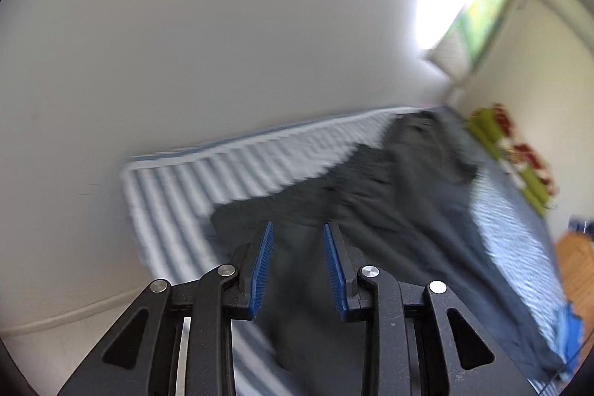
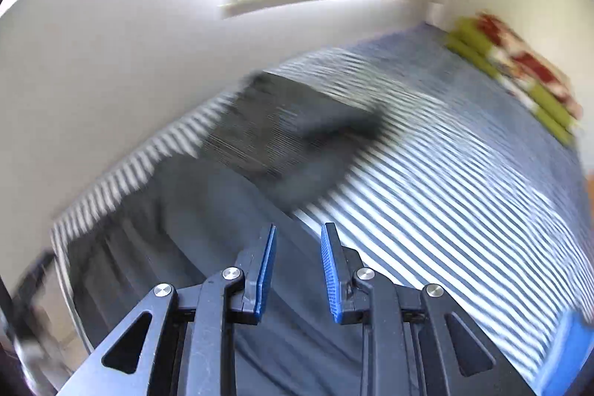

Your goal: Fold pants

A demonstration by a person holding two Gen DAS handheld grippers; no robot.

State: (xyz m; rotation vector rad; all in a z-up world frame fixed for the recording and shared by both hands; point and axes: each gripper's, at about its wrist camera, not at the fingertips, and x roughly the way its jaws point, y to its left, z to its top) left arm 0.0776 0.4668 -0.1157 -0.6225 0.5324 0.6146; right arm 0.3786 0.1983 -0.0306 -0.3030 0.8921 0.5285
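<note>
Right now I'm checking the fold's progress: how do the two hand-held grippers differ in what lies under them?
The left hand-held gripper hangs over the dark grey pants only; the right hand-held gripper straddles the pants' edge, with the striped bedcover under its right-side finger. The right view is more blurred than the left. Both stand open and empty.

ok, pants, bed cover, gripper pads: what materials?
Pants: dark grey woven cloth, matte, limp, with soft creases; probably cotton or a blend.
Bed cover: blue-and-white striped fabric, matte; weave lost to blur.
Pads: blue, finely ribbed, dull sheen; likely rubber or soft plastic.
</note>
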